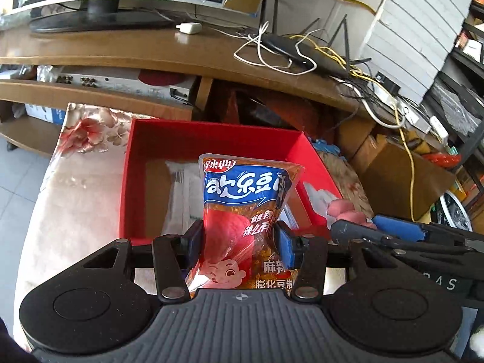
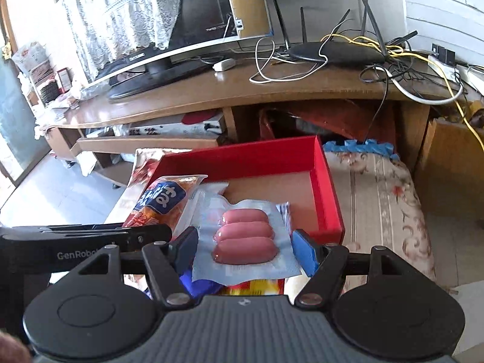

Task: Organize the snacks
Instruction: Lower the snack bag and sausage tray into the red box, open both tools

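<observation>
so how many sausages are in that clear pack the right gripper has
3. They lie side by side in the sausage pack between the right gripper fingers: one at the far end, one in the middle, one nearest the camera. None looks hidden.

A lived-in home, most likely a living room, is shown. A flat television (image 2: 169, 30) is draped with a lace cloth (image 2: 121, 9) and is stood on a long wooden TV stand (image 1: 151, 48); an AV receiver (image 1: 121, 83) is kept on its lower shelf. A router (image 2: 335, 51) with upright antennas is set on the stand amid tangled white and yellow cables (image 1: 272, 54). A floral cloth (image 2: 378, 187) is spread over the desk. The floor (image 2: 60, 193) is laid with pale tiles. Cardboard boxes (image 1: 399, 169) are stacked at the right, beside dark shelving crowded with goods (image 1: 472, 42), so storage use is suggested too.
</observation>
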Demonstrator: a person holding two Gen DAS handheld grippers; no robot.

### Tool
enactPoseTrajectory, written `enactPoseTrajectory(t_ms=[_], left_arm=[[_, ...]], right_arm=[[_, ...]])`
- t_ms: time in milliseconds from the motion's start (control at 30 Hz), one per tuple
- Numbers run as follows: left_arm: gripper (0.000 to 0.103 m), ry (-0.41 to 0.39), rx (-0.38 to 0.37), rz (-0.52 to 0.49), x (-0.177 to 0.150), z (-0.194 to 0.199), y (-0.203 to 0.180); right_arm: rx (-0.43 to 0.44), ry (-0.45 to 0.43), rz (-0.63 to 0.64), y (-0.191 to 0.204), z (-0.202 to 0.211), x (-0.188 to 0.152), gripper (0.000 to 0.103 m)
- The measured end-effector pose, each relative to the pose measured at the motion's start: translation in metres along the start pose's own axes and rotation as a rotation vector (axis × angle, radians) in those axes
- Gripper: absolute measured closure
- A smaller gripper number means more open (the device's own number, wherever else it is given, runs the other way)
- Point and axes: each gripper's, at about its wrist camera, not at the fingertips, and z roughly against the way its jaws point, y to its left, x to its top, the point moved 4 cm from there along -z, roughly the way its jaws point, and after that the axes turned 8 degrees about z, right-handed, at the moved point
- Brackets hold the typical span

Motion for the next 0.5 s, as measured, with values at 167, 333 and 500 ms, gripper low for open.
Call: enactPoseTrajectory(t_ms=[167,333,500], left_arm=[[0.046,0.008,0.027,0.002,0.014,-0.023,0.001],[0.046,0.013,0.059,0.022,0.025,-0.048,0.009],[0.046,0.025,0.1,0.025,0.027,-0.07,0.015]], right_arm=[[-0.024,0.007,0.017,-0.003,-0.027,0.02,0.038],[-0.045,0.028,0.017,-0.01,-0.054,0.031,0.038],[-0.059,0.062,0.02,-0.017,-0.083,0.034,0.038]])
